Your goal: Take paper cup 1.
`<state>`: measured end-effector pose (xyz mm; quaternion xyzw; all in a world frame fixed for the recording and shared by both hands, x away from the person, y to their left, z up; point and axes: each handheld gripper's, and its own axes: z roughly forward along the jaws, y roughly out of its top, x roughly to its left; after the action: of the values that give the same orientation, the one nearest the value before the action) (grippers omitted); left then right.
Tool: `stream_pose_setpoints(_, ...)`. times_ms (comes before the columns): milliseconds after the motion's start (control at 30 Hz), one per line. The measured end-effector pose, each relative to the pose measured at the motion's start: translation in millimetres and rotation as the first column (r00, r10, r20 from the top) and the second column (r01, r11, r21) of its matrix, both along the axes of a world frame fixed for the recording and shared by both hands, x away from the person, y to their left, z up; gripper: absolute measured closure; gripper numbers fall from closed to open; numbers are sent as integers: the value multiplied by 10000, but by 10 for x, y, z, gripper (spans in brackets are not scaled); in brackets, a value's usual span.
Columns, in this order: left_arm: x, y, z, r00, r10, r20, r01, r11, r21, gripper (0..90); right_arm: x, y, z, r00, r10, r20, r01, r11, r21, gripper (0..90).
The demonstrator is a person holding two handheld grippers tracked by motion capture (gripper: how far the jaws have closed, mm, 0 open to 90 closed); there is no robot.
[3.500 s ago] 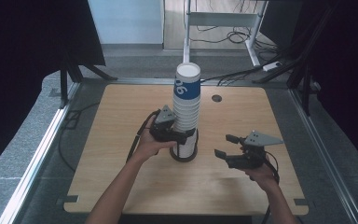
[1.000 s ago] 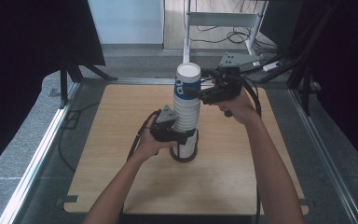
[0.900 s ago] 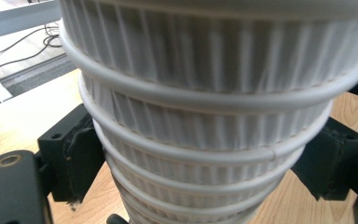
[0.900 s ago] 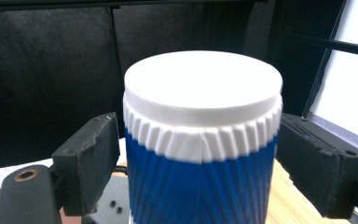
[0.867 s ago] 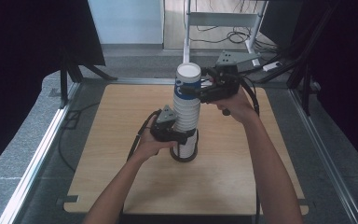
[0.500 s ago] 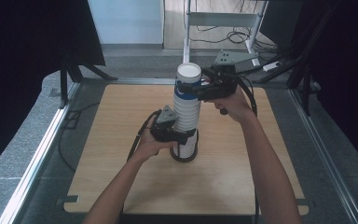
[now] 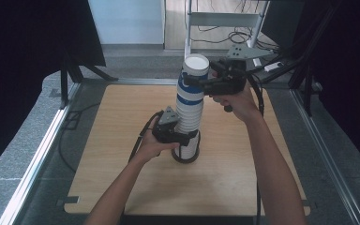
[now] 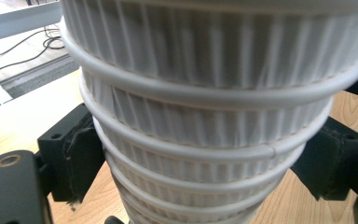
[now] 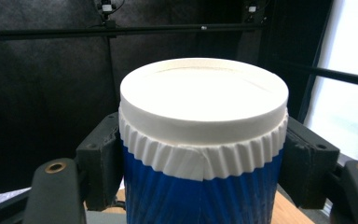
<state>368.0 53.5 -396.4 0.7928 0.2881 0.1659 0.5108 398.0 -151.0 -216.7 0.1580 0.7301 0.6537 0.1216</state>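
Observation:
A tall stack of upturned paper cups (image 7: 189,115) stands on the wooden table (image 7: 122,122), white with blue bands near the top. My left gripper (image 7: 187,138) is shut on the stack's lower part. In the left gripper view its pads (image 8: 77,154) press the ribbed white cups (image 8: 205,93) from both sides. My right gripper (image 7: 193,82) is raised at the top of the stack, jaws on either side of the top cup (image 7: 195,65). In the right gripper view the pads (image 9: 100,158) touch the blue-sided top cup (image 9: 204,98), whose white bottom faces up.
A metal frame rail (image 7: 37,154) runs along the table's left edge, another (image 7: 323,154) along its right. A white shelf unit (image 7: 225,18) and cables (image 7: 236,35) lie beyond the far edge. Dark curtains (image 7: 23,42) hang on both sides.
My right gripper rose from the table's front right to the top of the stack and slid its jaws around the top cup. The left gripper has kept its hold low on the stack.

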Motion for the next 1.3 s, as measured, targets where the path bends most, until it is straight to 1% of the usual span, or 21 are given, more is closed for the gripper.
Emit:
stream_pose_setpoints(133,-1,-2,0,10000,-15,1,15,10000,-11,131,-26,-18,40,9999,-78,136,77,10000,45,266)
stream_pose_setpoints(167,-1,-3,1,10000,-17,27,17,10000,17,131,-45,-32,72,9997,-134,220,133,9999,50,266)
stream_pose_setpoints(200,1,0,2,10000,-51,37,51,10000,83,131,-49,-37,83,9996,-133,246,131,9999,77,267)
stream_pose_setpoints(267,2,0,2,10000,-48,31,47,10000,68,131,-56,-47,100,9995,-164,265,160,9998,144,267)
stream_pose_setpoints(300,3,2,0,10000,-36,-19,36,10000,36,131,-74,-77,142,9992,-231,330,221,9993,305,267)
stream_pose_setpoints(367,6,8,1,10000,-48,-32,48,10000,55,131,-98,-114,188,9988,-277,410,259,9986,454,268)
stream_pose_setpoints(400,6,8,1,10000,-48,-32,48,10000,55,131,-98,-114,188,9988,-277,410,259,9986,454,268)
stream_pose_setpoints(433,7,10,-1,10000,-59,-81,59,10000,15,131,-120,-152,233,9986,-325,415,301,9979,578,269)
stream_pose_setpoints(500,8,12,-1,10000,-59,-50,59,10000,41,131,-128,-165,247,9984,-369,431,345,9978,566,269)
stream_pose_setpoints(667,6,14,-6,10000,-43,-3,43,10000,18,131,-211,-267,347,9961,-628,618,586,9960,682,269)
stream_pose_setpoints(733,5,12,-7,10000,-42,-27,42,10000,-3,131,-237,-301,367,9957,-669,634,629,9960,633,269)
stream_pose_setpoints(967,5,12,-5,10000,-21,-12,21,10000,26,131,-306,-384,372,9949,-695,732,647,9957,658,269)
stream_pose_setpoints(1200,3,11,-3,10000,-12,-21,12,10000,41,130,-377,-490,312,9944,-690,806,645,9963,567,269)
stream_pose_setpoints(1300,3,10,-3,10000,-4,-23,4,10000,35,130,-412,-574,270,9943,-738,772,690,9956,635,269)
